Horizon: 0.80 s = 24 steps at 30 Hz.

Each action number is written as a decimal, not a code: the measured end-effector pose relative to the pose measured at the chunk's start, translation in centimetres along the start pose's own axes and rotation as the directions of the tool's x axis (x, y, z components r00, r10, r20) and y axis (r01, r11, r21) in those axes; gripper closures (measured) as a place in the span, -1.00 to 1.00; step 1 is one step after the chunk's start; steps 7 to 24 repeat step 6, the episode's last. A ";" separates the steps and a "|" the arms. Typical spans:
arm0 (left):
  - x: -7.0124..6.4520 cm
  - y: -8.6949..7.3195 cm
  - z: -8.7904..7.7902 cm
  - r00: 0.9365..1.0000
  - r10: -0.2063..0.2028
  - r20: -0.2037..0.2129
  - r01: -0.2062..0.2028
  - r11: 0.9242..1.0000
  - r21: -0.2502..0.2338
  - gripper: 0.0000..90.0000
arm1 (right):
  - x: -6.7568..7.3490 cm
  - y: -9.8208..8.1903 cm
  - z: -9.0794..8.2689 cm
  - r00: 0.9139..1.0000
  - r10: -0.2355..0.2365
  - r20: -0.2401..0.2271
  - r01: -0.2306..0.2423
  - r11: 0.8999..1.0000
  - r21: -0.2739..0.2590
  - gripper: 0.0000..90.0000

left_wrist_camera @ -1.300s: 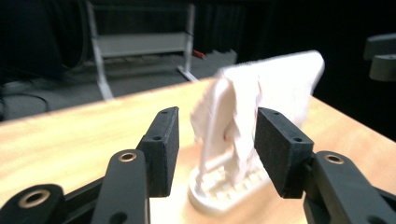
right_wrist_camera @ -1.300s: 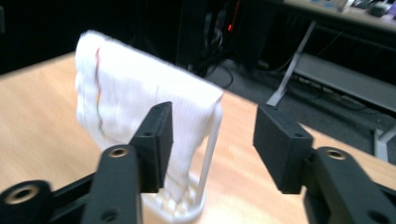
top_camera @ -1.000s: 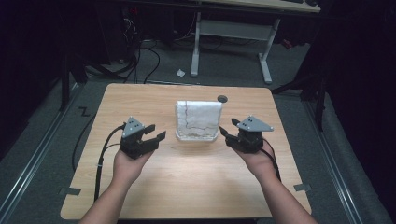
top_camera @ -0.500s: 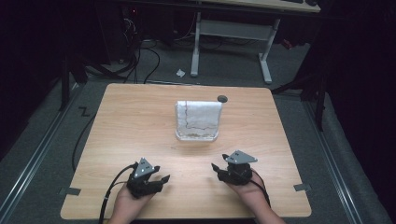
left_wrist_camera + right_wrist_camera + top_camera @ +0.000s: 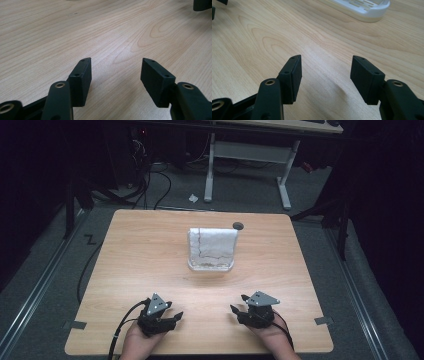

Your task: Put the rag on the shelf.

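Observation:
A white upright sheet-like item with a dark wavy line (image 5: 212, 244) stands in a white slotted base (image 5: 210, 266) at the middle of the wooden table (image 5: 140, 250). The base's corner (image 5: 364, 8) appears at the top of the right gripper view. My left gripper (image 5: 174, 312) rests low near the front edge, left of centre, open with nothing between its jaws (image 5: 116, 60). Near the front edge at the right, my right gripper (image 5: 237, 303) is also open and holds nothing (image 5: 326, 58). Both point inward, well short of the base.
A round black grommet (image 5: 238, 225) sits in the table behind the white item. Cables trail from the grippers off the front edge. Beyond the table are a desk frame (image 5: 247, 155), floor cables and a paper scrap (image 5: 193, 198).
Both grippers have drawn back from either side of the white item to the front edge of the table. Both stayed open; the white item has not moved.

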State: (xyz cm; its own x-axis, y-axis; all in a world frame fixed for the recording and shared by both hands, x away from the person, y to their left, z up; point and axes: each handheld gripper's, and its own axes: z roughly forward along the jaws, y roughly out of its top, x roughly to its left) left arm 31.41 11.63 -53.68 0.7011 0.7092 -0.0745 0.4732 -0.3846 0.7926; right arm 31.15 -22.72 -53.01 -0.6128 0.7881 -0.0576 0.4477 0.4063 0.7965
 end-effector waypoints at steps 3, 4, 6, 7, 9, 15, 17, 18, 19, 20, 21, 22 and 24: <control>0.0 0.0 0.0 1.000 0.004 -0.001 -0.004 1.000 0.004 -0.06 | 0.0 -0.1 0.1 1.000 -0.013 0.001 0.013 1.000 0.008 -0.05; 0.0 -0.1 0.0 1.000 0.006 -0.005 -0.006 1.000 0.007 -0.06 | -0.1 -0.1 0.1 1.000 -0.012 0.000 0.012 1.000 0.007 -0.05; 0.0 -0.1 0.1 1.000 0.003 -0.005 -0.003 1.000 0.008 -0.06 | -0.2 0.0 0.0 1.000 -0.005 0.000 0.005 1.000 0.001 -0.05; 0.0 -0.1 0.1 1.000 0.003 -0.005 -0.003 1.000 0.008 -0.06 | -0.2 0.0 0.0 1.000 -0.005 0.000 0.005 1.000 0.001 -0.05; 0.0 -0.1 0.1 1.000 0.003 -0.005 -0.003 1.000 0.008 -0.06 | -0.2 0.0 0.0 1.000 -0.005 0.000 0.005 1.000 0.001 -0.05; 0.0 -0.1 0.1 1.000 0.003 -0.005 -0.003 1.000 0.008 -0.06 | -0.2 0.0 0.0 1.000 -0.005 0.000 0.005 1.000 0.001 -0.05; 0.0 -0.1 0.1 1.000 0.003 -0.005 -0.003 1.000 0.008 -0.06 | -0.2 0.0 0.0 1.000 -0.005 0.000 0.005 1.000 0.001 -0.05; 0.0 -0.1 0.1 1.000 0.003 -0.005 -0.003 1.000 0.008 -0.06 | -0.2 0.0 0.0 1.000 -0.005 0.000 0.005 1.000 0.001 -0.05; 0.0 -0.1 0.1 1.000 0.003 -0.005 -0.003 1.000 0.008 -0.06 | -0.2 0.0 0.0 1.000 -0.005 0.000 0.005 1.000 0.001 -0.05; 0.0 -0.1 0.1 1.000 0.003 -0.005 -0.003 1.000 0.008 -0.06 | -0.2 0.0 0.0 1.000 -0.005 0.000 0.005 1.000 0.001 -0.05; 0.0 -0.1 0.1 1.000 0.003 -0.005 -0.003 1.000 0.008 -0.06 | -0.2 0.0 0.0 1.000 -0.005 0.000 0.005 1.000 0.001 -0.05; 0.0 -0.1 0.1 1.000 0.003 -0.005 -0.003 1.000 0.008 -0.06 | -0.2 0.0 0.0 1.000 -0.005 0.000 0.005 1.000 0.001 -0.05; 0.0 -0.1 0.1 1.000 0.003 -0.005 -0.003 1.000 0.008 -0.06 | -0.2 0.0 0.0 1.000 -0.005 0.000 0.005 1.000 0.001 -0.05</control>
